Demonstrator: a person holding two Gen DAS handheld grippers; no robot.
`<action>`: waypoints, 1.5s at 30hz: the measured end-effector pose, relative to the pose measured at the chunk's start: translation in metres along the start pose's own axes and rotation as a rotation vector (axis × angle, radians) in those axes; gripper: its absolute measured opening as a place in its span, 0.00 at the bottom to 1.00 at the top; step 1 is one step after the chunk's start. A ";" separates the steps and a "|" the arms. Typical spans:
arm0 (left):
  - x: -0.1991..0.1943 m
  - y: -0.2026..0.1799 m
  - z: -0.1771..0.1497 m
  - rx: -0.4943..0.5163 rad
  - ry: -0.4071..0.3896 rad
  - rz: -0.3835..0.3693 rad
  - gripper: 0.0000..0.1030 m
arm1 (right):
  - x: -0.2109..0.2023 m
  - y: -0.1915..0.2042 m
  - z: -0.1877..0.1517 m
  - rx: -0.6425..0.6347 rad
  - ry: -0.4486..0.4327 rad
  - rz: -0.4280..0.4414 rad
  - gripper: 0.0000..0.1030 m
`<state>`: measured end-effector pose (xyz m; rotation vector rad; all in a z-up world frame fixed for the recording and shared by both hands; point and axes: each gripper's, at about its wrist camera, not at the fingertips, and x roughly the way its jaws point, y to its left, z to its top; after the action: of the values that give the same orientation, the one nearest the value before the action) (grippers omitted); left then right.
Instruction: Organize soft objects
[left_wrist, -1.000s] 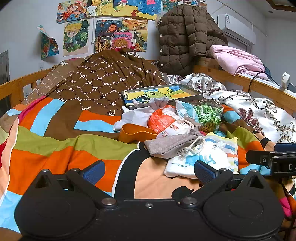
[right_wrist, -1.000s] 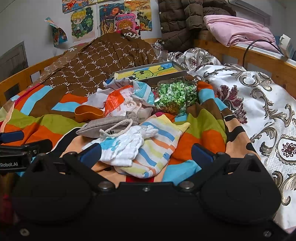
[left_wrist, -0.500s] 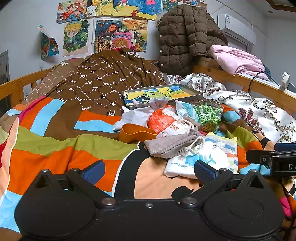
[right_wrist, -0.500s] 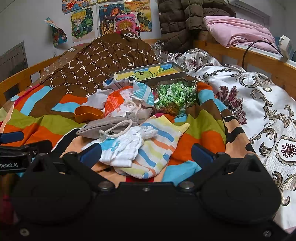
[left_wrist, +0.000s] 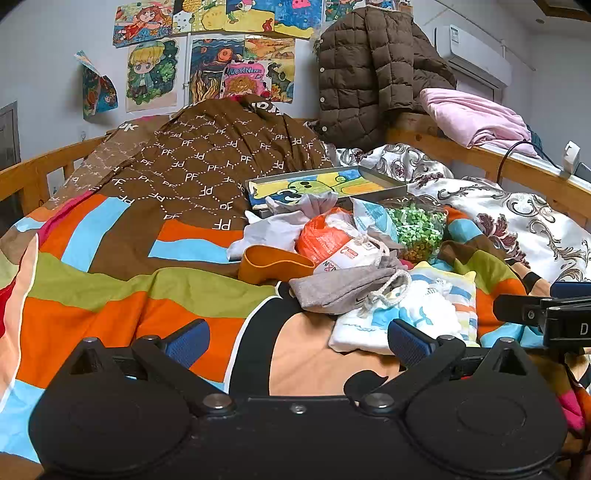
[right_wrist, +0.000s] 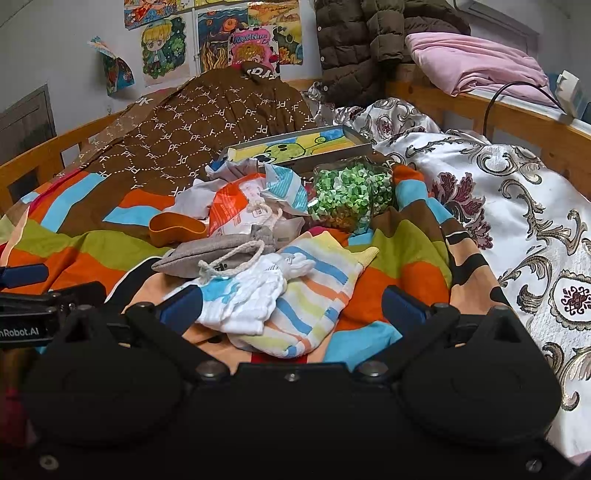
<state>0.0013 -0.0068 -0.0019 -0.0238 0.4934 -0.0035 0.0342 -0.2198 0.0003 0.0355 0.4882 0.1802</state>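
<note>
A pile of soft things lies on the striped bedspread (left_wrist: 110, 302). A grey drawstring pouch (left_wrist: 340, 288) (right_wrist: 210, 254) rests on a white and blue cloth (left_wrist: 399, 321) (right_wrist: 243, 299) and a striped towel (right_wrist: 314, 295). Behind are an orange band (left_wrist: 273, 266) (right_wrist: 177, 229), an orange and white bag (left_wrist: 332, 243) (right_wrist: 236, 210) and a clear bag of green bits (left_wrist: 417, 229) (right_wrist: 351, 192). My left gripper (left_wrist: 299, 341) is open and empty, just before the pile. My right gripper (right_wrist: 291, 306) is open and empty, its fingers on either side of the white cloth and towel.
A shallow box with a colourful picture (left_wrist: 325, 184) (right_wrist: 295, 147) lies behind the pile. A brown patterned quilt (left_wrist: 207, 162) is heaped at the back. A white floral cover (right_wrist: 517, 206) lies at the right. Wooden bed rails (left_wrist: 37, 173) run along both sides.
The right gripper has edged slightly forward over the cloths. The left gripper has not moved.
</note>
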 end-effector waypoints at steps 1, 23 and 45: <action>0.002 -0.002 -0.002 0.002 0.001 -0.001 0.99 | 0.000 -0.001 0.001 0.001 0.000 0.003 1.00; 0.017 -0.004 -0.008 0.057 0.001 -0.042 0.99 | -0.006 -0.002 0.004 0.010 -0.085 -0.027 1.00; 0.117 -0.032 0.008 0.242 0.285 -0.397 0.88 | 0.080 -0.019 0.020 -0.398 0.105 0.022 0.99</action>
<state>0.1083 -0.0393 -0.0498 0.1178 0.7637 -0.4605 0.1157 -0.2237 -0.0203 -0.3596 0.5491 0.2993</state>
